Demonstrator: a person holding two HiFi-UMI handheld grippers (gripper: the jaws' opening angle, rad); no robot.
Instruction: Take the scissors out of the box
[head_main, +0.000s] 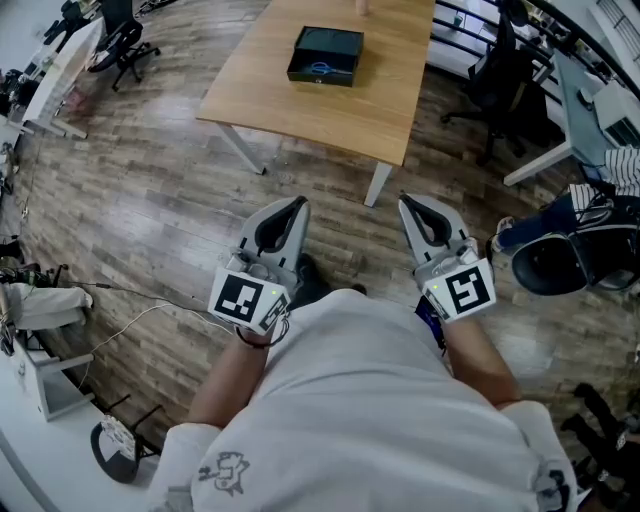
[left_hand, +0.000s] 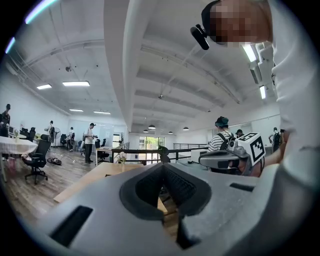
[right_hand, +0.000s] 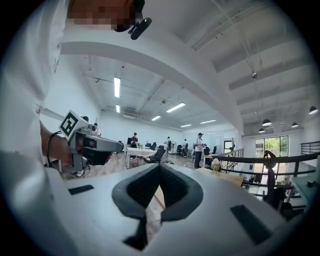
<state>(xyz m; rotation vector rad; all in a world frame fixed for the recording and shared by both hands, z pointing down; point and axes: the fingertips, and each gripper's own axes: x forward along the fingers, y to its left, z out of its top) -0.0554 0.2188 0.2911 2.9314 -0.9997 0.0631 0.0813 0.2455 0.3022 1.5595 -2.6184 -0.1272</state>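
Observation:
A black open box (head_main: 326, 42) lies on the wooden table (head_main: 270, 105) at the far side of the head view. Blue-handled scissors (head_main: 320, 70) rest inside it. I stand well back from the table on the wood floor. My left gripper (head_main: 297, 204) and right gripper (head_main: 404, 200) are held level side by side in front of my chest, far short of the box. Both are shut with nothing between the jaws. In the left gripper view the left gripper (left_hand: 161, 166) has its tips together; the right gripper (right_hand: 159, 166) looks the same in its own view.
The table's white legs (head_main: 378, 184) stand between me and the box. A black office chair (head_main: 500, 75) is at the table's right, another chair (head_main: 565, 255) at my right. A white desk (head_main: 60, 70) and a floor cable (head_main: 150, 310) lie left. People (left_hand: 90, 142) stand far off.

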